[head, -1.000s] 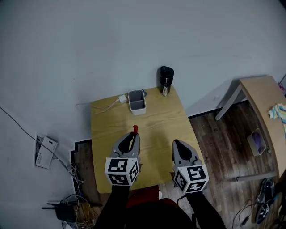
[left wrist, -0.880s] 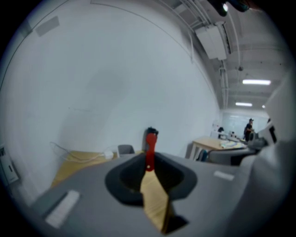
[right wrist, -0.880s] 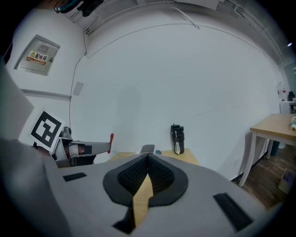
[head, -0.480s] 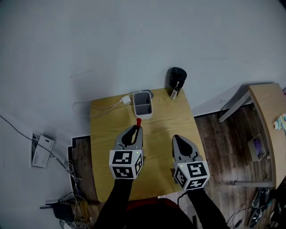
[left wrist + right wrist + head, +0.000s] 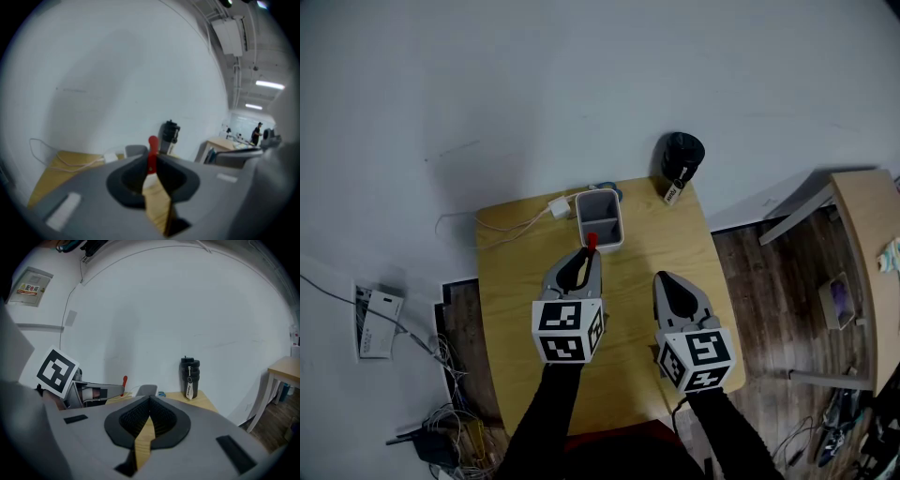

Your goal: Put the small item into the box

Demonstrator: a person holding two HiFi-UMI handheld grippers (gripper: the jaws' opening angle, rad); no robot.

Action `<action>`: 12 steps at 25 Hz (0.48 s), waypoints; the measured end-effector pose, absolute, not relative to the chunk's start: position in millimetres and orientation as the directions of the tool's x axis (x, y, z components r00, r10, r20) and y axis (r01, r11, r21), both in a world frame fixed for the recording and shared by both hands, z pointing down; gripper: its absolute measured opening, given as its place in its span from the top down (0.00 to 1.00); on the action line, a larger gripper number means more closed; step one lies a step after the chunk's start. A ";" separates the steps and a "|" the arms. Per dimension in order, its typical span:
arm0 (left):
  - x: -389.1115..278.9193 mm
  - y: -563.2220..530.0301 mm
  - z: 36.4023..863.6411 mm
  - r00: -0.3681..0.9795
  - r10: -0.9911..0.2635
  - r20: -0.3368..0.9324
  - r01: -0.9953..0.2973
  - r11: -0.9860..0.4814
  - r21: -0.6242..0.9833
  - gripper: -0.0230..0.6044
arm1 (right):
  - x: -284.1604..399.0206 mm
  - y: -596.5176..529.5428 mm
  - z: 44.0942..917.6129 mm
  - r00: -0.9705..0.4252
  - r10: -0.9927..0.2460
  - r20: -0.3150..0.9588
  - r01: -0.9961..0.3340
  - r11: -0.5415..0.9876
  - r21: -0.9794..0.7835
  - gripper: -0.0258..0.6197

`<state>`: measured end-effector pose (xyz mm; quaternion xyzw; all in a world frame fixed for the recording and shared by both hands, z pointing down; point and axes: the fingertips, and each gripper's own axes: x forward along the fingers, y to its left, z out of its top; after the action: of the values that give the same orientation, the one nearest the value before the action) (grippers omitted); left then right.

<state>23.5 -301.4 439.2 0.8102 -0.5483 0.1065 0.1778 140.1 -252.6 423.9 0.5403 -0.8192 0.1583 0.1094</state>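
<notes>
A grey open box stands near the far edge of the wooden table; its rim shows low in the left gripper view. My left gripper is shut on a small red item that sticks out past the jaw tips, just short of the box's near rim. In the left gripper view the red item stands upright between the jaws. My right gripper hangs over the table's right half, shut with nothing in it; from it I see the red item and the box.
A black bottle with a tag stands off the table's far right corner. A white adapter with its cable lies left of the box. A second wooden table is at the right. Cables and a white device lie on the floor at the left.
The left gripper has carried the red item forward, from mid-table up to the near rim of the box. The right gripper has stayed about where it was.
</notes>
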 end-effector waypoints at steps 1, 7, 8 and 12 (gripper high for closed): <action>24.2 -306.1 442.8 0.376 -0.849 0.372 -0.926 -0.336 0.171 0.87 | 138.8 -256.7 426.3 -0.393 -0.849 0.354 -0.920 0.367 -0.140 0.95; 26.5 -328.6 463.0 0.374 -0.838 0.397 -0.928 -0.332 0.172 0.87 | 135.3 -275.6 441.6 -0.388 -0.838 0.383 -0.921 0.365 -0.134 0.95; 27.2 -332.4 465.7 0.374 -0.836 0.400 -0.927 -0.333 0.171 0.87 | 135.4 -278.6 444.1 -0.387 -0.837 0.388 -0.922 0.364 -0.133 0.95; 28.3 -347.4 476.5 0.376 -0.827 0.417 -0.927 -0.338 0.164 0.87 | 132.1 -290.5 456.0 -0.387 -0.827 0.407 -0.921 0.367 -0.131 0.95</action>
<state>28.3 -347.4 476.5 0.8074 -0.5430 0.1308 0.1898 132.1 -290.5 456.0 0.5361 -0.8152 0.1708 0.1374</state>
